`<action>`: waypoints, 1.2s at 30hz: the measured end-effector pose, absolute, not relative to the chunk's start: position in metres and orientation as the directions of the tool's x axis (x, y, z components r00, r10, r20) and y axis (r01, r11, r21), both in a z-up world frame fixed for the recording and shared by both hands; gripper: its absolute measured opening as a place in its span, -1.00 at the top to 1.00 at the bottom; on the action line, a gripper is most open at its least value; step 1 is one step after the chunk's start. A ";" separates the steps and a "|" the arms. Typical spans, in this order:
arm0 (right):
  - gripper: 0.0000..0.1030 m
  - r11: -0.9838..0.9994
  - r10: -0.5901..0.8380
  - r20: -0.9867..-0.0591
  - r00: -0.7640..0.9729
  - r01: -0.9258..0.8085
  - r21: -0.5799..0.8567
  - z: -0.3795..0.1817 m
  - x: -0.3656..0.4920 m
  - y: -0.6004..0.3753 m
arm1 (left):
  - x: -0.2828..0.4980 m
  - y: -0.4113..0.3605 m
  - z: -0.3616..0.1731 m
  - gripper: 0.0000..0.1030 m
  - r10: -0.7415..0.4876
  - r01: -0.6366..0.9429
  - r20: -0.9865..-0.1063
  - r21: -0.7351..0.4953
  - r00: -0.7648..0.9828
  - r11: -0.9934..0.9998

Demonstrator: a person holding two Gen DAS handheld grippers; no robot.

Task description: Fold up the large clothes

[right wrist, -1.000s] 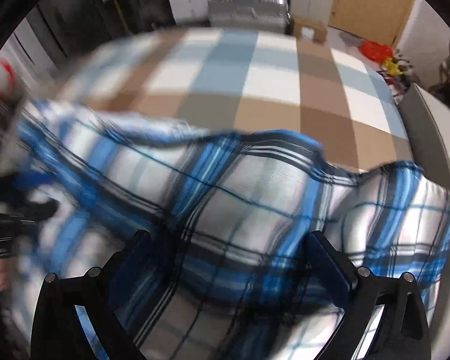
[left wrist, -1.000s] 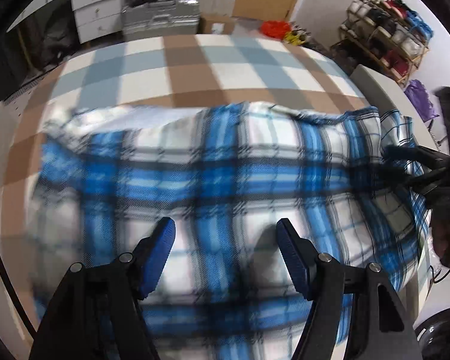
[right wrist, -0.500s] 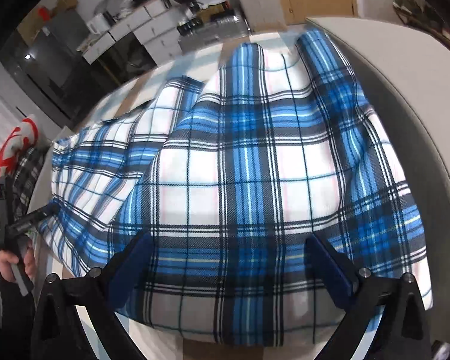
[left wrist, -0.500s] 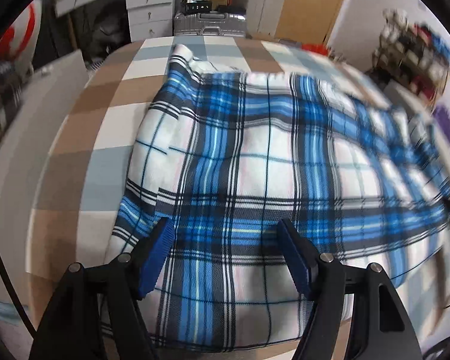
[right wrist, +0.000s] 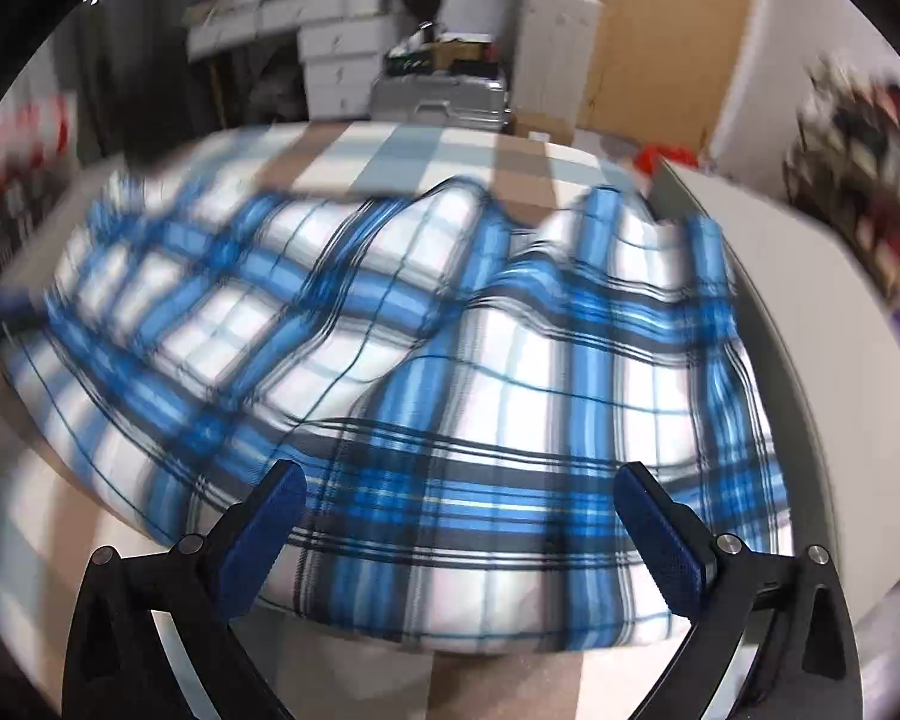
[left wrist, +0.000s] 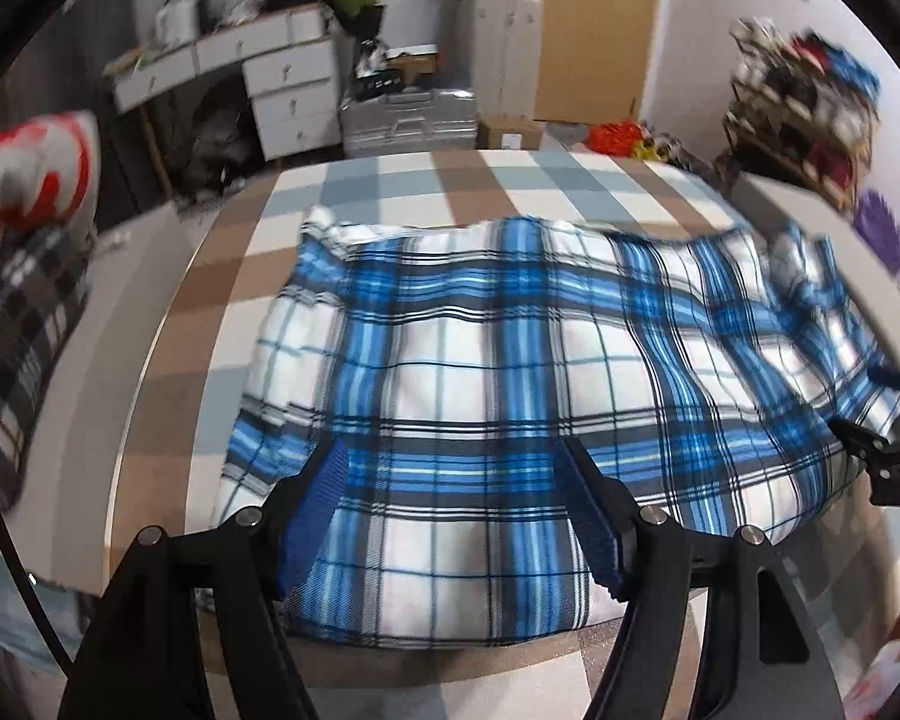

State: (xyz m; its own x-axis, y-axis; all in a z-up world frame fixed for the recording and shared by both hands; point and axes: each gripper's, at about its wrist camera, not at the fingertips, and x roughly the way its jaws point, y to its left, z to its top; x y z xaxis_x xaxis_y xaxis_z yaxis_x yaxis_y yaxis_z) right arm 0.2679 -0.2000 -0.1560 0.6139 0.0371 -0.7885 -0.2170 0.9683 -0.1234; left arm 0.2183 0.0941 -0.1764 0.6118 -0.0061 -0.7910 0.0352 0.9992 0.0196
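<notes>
Currently both grippers spread, empty: left gripper (left wrist: 450, 510) and right gripper (right wrist: 459, 531) each hover over the plaid garment's (left wrist: 480, 372) near hem, cloth lying under and ahead of the fingers on the checked bedspread (left wrist: 390, 180). Risk: pinching one layer only would drag the fold askew.

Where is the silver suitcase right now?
In both views the suitcase stands on the floor beyond the far edge of the checked table, right of the white drawers.
</notes>
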 end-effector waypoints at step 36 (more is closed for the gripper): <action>-1.00 0.669 0.405 -0.626 0.666 0.251 0.700 -0.193 0.235 -0.385 | 0.285 -0.049 -0.217 -0.44 -0.236 0.436 -0.892 -0.049 0.385 0.898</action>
